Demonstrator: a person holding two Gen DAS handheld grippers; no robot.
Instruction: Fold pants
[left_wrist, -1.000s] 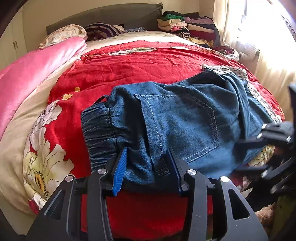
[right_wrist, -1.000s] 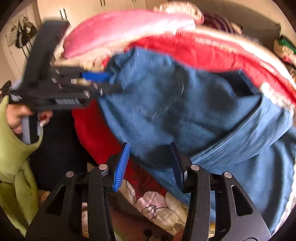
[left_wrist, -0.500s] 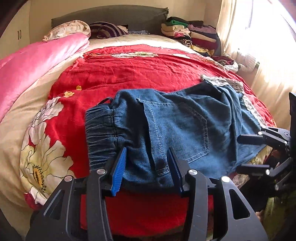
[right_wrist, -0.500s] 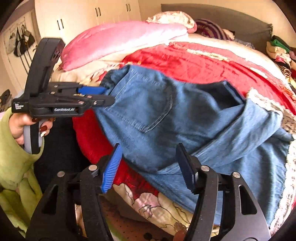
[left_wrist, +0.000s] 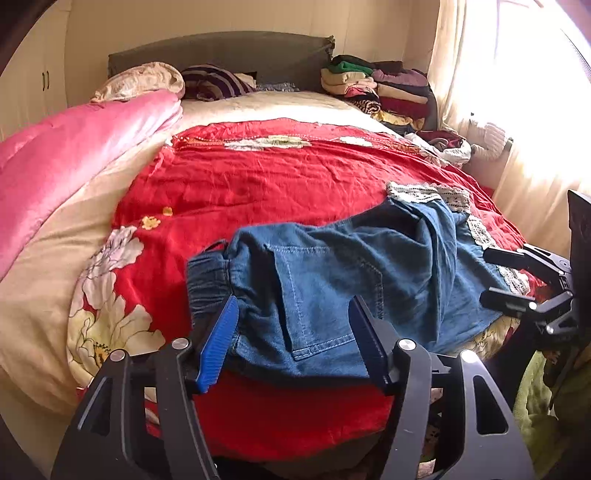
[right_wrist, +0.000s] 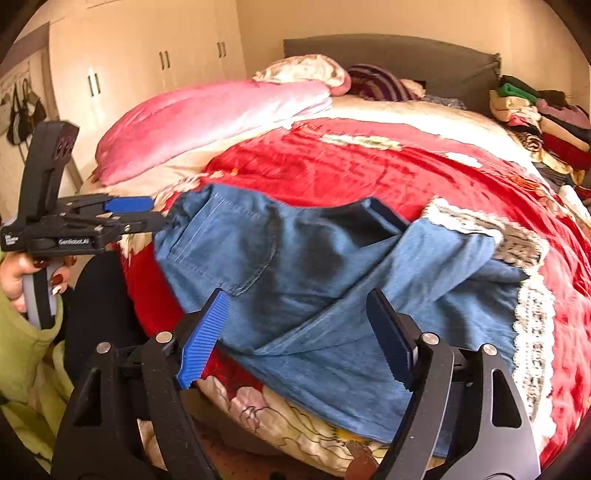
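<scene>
Blue jeans (left_wrist: 332, 280) with an elastic waistband and lace-trimmed hems lie folded over on the red flowered bedspread (left_wrist: 277, 184), near the bed's front edge. My left gripper (left_wrist: 293, 301) hovers just above the waistband end. Its jaws are opening and the pads are clear of the denim. In the right wrist view the same jeans (right_wrist: 229, 240) spread across the spread (right_wrist: 351, 166). My right gripper (right_wrist: 297, 293) hangs over the folded leg edge, jaws opening, nothing pressed between them. Each gripper shows in the other's view: the right gripper (left_wrist: 495, 277) and the left gripper (right_wrist: 159, 214).
A pink quilt (left_wrist: 66, 158) lies along the bed's left side. Folded clothes (left_wrist: 376, 85) are stacked at the far right by the grey headboard (left_wrist: 229, 51). A curtained window (left_wrist: 517, 92) is on the right, wardrobe doors (right_wrist: 147, 66) on the left. A hand (right_wrist: 22, 269) in a green sleeve holds the left gripper.
Both grippers' jaws have spread wider and let the denim go. Both have risen and drawn back a little from the jeans, which now rest on the bed.
</scene>
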